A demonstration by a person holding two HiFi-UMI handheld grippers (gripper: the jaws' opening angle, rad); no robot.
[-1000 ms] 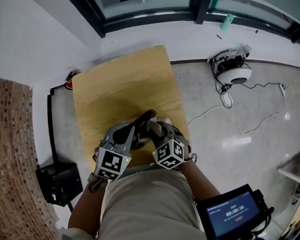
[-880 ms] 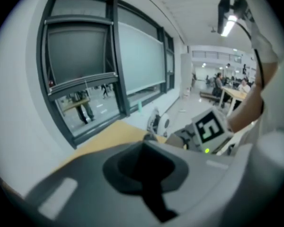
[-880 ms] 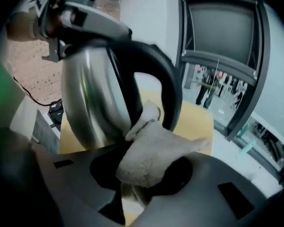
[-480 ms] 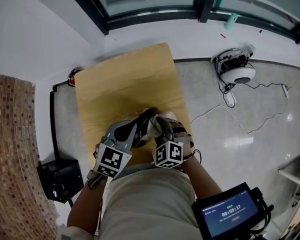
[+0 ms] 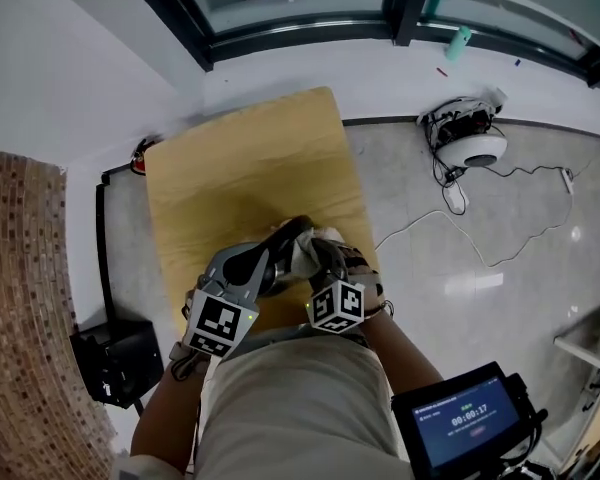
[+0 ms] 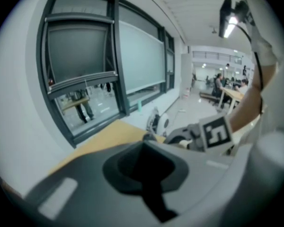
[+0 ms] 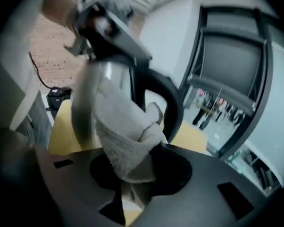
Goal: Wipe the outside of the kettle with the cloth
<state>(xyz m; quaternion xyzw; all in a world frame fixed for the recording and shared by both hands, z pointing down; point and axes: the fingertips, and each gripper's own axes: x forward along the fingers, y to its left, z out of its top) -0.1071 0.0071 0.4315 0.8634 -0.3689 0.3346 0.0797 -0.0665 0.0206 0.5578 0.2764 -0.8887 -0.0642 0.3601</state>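
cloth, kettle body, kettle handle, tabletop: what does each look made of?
Cloth: off-white terry or microfibre; fuzzy nap, folds limply.
Kettle body: polished metal, probably stainless steel; silvery sheen with blurred reflections.
Handle: black, smooth, slightly glossy; looks like plastic.
Tabletop: pale yellow wood or wood-look laminate, matte; grain too faint to say which.
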